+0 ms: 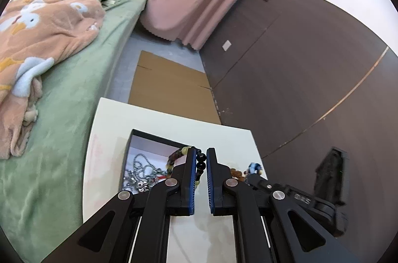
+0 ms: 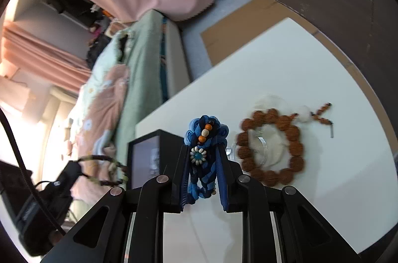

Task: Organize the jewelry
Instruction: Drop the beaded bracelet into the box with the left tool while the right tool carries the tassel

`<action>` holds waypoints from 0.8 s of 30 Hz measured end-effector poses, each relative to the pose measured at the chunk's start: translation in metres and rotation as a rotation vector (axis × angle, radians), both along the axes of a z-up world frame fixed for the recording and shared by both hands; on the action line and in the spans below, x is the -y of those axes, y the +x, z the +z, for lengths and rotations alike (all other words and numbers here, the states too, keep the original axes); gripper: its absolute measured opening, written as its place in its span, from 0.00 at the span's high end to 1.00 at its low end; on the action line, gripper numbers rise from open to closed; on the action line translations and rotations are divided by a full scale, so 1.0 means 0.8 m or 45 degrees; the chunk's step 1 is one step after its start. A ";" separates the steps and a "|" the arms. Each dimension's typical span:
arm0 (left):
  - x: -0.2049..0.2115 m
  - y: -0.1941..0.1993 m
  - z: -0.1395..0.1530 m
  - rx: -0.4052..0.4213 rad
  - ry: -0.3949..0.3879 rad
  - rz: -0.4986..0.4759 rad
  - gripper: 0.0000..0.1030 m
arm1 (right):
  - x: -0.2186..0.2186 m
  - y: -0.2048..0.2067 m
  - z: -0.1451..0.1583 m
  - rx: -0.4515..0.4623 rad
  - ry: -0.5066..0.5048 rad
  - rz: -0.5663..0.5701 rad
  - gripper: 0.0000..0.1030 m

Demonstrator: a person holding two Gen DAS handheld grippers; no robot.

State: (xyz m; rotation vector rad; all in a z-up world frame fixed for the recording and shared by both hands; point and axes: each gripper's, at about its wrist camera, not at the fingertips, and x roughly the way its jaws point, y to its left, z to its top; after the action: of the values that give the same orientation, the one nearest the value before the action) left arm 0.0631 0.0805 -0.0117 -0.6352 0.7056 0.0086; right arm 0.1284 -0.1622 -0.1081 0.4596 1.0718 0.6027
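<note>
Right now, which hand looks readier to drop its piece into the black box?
Left, probably. The left gripper holds the dark beaded bracelet at the black box; the right gripper, clamping the blue woven bracelet, sits beside it.

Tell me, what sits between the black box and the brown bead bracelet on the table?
In the right wrist view, the right gripper holding a blue braided bracelet lies between the box and the brown bracelet.
</note>
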 end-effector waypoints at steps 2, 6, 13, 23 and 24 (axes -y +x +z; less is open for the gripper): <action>-0.006 0.004 -0.006 -0.052 -0.019 0.009 0.80 | -0.010 -0.005 0.006 0.017 0.031 0.024 0.79; -0.025 -0.001 -0.014 -0.066 -0.089 0.068 0.43 | -0.026 -0.015 0.017 0.069 0.104 0.090 0.79; -0.048 -0.008 -0.006 -0.057 -0.072 0.124 0.39 | -0.052 -0.026 0.030 0.132 0.180 0.175 0.79; -0.059 -0.004 -0.007 -0.046 -0.082 0.141 0.39 | -0.106 -0.022 0.019 0.112 0.193 0.275 0.56; -0.058 -0.002 -0.008 -0.049 -0.084 0.140 0.39 | -0.108 -0.022 0.016 0.095 0.176 0.276 0.43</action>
State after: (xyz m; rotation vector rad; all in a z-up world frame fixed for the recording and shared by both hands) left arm 0.0618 0.1273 -0.0184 -0.7384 0.7097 0.0995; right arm 0.1111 -0.0760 -0.0952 0.4401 1.0200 0.8830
